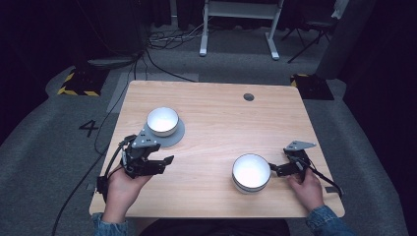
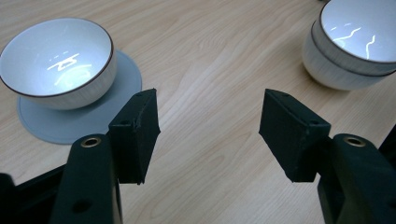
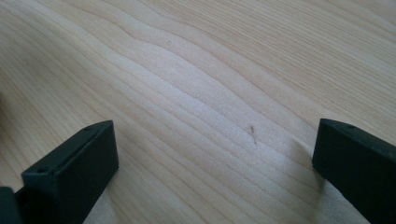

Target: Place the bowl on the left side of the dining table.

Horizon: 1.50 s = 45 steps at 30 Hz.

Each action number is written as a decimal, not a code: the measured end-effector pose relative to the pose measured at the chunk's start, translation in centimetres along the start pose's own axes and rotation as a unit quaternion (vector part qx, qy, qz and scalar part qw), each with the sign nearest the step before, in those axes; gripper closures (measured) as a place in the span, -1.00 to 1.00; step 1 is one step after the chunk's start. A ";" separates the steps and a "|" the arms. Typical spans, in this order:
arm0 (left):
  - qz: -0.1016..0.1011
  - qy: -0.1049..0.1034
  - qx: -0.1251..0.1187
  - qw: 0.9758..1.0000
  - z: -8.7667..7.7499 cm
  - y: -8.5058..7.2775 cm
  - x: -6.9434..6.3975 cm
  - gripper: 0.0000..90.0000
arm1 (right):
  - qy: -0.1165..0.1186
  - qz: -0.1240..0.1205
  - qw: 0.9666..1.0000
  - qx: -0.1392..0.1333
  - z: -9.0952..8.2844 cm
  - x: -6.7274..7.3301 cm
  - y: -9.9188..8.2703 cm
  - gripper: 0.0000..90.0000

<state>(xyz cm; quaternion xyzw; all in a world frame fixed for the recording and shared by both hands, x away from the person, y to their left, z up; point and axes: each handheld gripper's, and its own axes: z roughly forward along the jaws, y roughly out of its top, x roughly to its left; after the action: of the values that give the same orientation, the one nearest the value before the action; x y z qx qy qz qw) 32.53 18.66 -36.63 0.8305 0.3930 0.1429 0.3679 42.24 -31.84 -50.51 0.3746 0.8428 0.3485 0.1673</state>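
A white bowl [image 1: 162, 120] with a dark rim stands on a round grey mat [image 1: 176, 136] at the table's left. Two stacked white bowls [image 1: 251, 172] sit front right of centre. My left gripper [image 1: 166, 164] hovers just in front of the mat, open, pointing right. In the left gripper view its jaws [image 2: 210, 135] stand apart over bare wood, with the single bowl [image 2: 58, 60] and mat [image 2: 74, 126] at upper left and the stacked bowls [image 2: 355, 42] at upper right. My right gripper [image 1: 279, 162] rests just right of the stack, open, and in its own view [image 3: 215, 163] bare wood lies between its jaws.
The wooden table [image 1: 216, 113] has a small round cable hole [image 1: 249, 97] near its far edge. Cables trail from both grippers off the table's sides. Beyond the table are grey carpet, a white desk frame [image 1: 240, 29] and dark equipment.
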 end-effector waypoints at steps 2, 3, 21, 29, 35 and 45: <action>0.005 -0.003 0.005 1.000 0.3 -0.3 -0.2 -0.17 | 0.000 0.000 1.000 0.000 0.0 0.0 0.0 -0.99; 0.002 -0.009 0.002 1.000 0.5 -0.4 -0.4 -0.17 | 0.000 -0.001 1.000 0.000 0.0 0.0 0.0 -0.99; 0.029 -0.054 0.067 0.996 5.8 -3.2 -1.7 -0.22 | 0.000 -0.001 1.000 0.000 0.0 0.0 0.0 -0.99; 0.038 -0.068 0.089 0.993 8.4 -4.3 -1.6 -0.23 | 0.000 0.001 1.000 -0.001 0.0 0.0 0.0 -0.99; 0.051 -0.077 0.103 0.990 9.8 -4.8 -2.2 -0.24 | 0.000 0.002 1.000 -0.001 0.0 0.0 0.0 -0.99; 0.087 -0.092 0.089 0.988 11.8 -5.8 -2.6 -0.38 | 0.000 -0.001 1.000 0.000 0.0 0.0 0.0 -0.99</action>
<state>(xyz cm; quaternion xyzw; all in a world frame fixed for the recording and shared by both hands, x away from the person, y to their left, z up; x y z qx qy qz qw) 33.84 13.23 -48.83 0.9008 0.2948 0.0621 0.3128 42.24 -31.84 -50.52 0.3738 0.8430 0.3487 0.1675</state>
